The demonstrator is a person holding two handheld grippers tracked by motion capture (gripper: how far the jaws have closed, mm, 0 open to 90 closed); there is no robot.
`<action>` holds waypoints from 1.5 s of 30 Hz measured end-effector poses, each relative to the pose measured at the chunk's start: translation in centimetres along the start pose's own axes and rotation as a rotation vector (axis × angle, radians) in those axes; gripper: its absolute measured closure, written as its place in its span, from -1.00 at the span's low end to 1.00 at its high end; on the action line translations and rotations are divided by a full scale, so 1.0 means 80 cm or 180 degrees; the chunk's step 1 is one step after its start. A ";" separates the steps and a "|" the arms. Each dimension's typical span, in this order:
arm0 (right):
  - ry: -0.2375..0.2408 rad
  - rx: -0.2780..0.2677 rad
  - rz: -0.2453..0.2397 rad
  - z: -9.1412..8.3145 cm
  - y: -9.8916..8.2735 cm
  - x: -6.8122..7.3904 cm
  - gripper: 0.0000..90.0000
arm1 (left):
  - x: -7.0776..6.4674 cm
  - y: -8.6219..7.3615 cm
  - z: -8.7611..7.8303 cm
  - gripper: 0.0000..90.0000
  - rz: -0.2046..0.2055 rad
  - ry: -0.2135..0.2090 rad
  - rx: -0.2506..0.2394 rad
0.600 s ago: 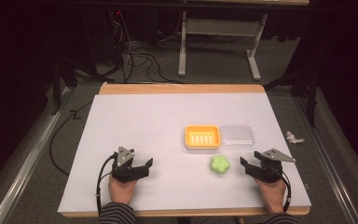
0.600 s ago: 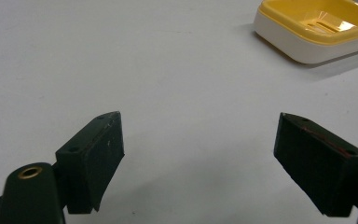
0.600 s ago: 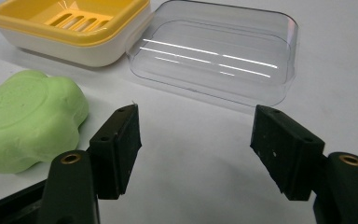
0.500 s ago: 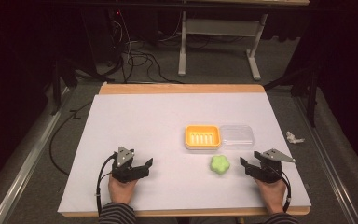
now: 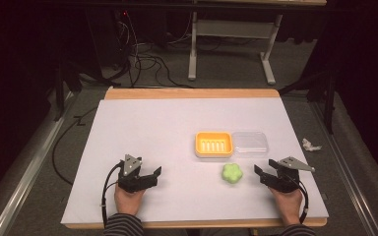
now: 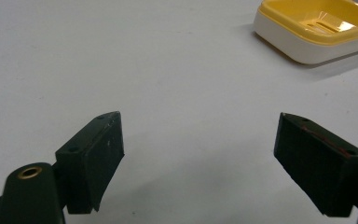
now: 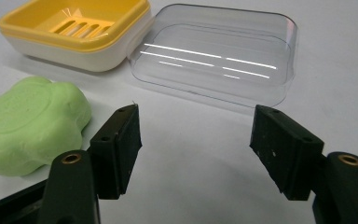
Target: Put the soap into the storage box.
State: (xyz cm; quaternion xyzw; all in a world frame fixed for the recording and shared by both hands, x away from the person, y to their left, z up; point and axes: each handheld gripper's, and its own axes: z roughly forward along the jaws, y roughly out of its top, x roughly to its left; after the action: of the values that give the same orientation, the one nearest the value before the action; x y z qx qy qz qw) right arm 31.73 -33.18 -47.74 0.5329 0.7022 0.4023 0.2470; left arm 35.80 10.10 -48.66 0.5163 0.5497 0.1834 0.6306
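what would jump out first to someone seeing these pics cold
Probably the yellow soap dish, the brightest thing on the white table, right of centre with its clear lid lying open beside it. Just in front lies a pale green flower-shaped soap on the bare surface. The left gripper and right gripper rest near the front edge, jaws open and empty, the right one close to the soap.

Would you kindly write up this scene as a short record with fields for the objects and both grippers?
surface: white table
soap: green flower-shaped bar, lying on the table in front of the dish
dish: yellow soap dish, empty
lid: clear lid, lying beside the dish, touching it
left gripper: open, nothing between the jaws
right gripper: open, close to the soap, not touching it
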 end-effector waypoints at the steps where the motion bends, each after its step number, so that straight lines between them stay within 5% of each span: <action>1: 0.0006 0.0010 0.0031 0.000 0.000 0.000 -0.24 | 0.000 0.000 0.000 -0.64 -0.0002 -0.0002 -0.0001; 31: 0.0022 0.0057 -0.0029 -0.017 -0.001 0.001 -0.23 | 0.001 0.000 0.000 -0.64 0.0016 -0.0008 0.0012; 40: 0.0076 0.0077 -0.0099 -0.027 -0.002 0.010 -0.23 | 0.000 0.000 0.000 -0.63 -0.0003 -0.0010 0.0006; 45: 0.0088 0.0095 -0.0285 -0.037 0.001 0.024 -0.23 | 0.001 0.000 0.000 -0.64 0.0012 0.0006 0.0027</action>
State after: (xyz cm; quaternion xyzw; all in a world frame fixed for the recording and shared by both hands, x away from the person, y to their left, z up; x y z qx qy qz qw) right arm 28.85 -32.21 -45.88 0.4990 0.7346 0.3877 0.2470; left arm 35.87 10.16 -48.67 0.5198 0.5501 0.1827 0.6275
